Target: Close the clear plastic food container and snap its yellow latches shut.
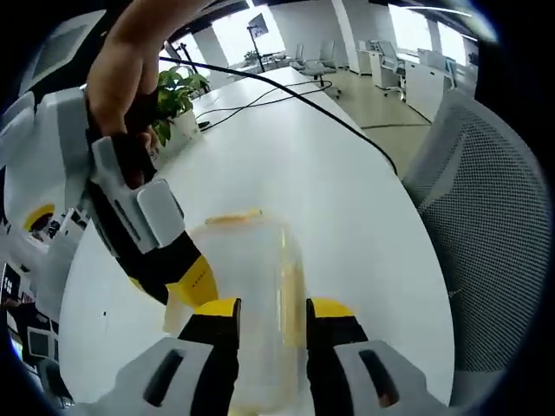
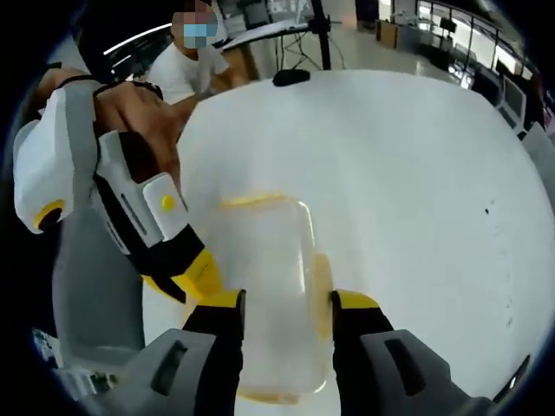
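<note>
Two grippers meet at the clear rectangular plastic food container with yellow latches [image 1: 247, 286], which sits lid-down-closed on the white table [image 1: 347, 199]. Your left gripper [image 1: 270, 314] straddles its near end, fingers spread to either side. Your right gripper [image 2: 286, 305] does likewise from the opposite end, fingers apart. Whether any finger touches the container, you cannot tell. A potted green plant [image 1: 173, 95] stands well apart.

container [image 1: 247, 286] on table [image 1: 347, 199], between both claws
</note>
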Demonstrator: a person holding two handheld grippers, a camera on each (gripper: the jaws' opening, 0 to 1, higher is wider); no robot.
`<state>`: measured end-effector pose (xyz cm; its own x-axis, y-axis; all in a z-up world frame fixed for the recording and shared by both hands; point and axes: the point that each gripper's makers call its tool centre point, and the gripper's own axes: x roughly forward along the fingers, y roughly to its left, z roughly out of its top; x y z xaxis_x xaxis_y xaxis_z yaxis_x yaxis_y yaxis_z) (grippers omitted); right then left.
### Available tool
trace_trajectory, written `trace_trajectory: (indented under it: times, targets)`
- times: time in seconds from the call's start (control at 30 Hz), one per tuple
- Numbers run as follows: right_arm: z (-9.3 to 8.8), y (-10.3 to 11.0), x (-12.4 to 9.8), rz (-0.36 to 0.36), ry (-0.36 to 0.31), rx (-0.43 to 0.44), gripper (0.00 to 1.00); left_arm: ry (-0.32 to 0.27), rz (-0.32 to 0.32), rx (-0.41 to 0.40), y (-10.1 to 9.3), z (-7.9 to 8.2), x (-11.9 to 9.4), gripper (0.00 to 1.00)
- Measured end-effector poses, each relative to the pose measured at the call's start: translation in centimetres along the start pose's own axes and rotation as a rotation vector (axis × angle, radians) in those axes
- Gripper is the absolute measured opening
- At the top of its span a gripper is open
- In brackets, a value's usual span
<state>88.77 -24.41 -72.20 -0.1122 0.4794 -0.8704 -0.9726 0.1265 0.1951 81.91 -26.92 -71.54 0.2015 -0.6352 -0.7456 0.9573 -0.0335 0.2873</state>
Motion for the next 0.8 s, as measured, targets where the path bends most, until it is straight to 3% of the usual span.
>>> trace_trajectory:
  times: [0.13,0.3,0.47,0.8]
  targets:
    - [0.08,0.06,0.15,0.019,0.019,0.001,0.39,0.003,-0.001,-0.003,0.01,0.01,0.06,0.22]
    - [0.13,0.17,0.27,0.037,0.041,-0.01,0.39,0.029,0.005,0.064,-0.38,-0.12,0.11,0.24]
    - [0.1,0.24,0.32,0.048,0.056,-0.02,0.4,0.095,0.031,0.127,-0.37,-0.16,0.27,0.24]
    - [0.23,0.48,0.64,0.066,0.07,-0.007,0.42,0.126,0.027,0.114,-0.29,-0.25,0.26,0.24]
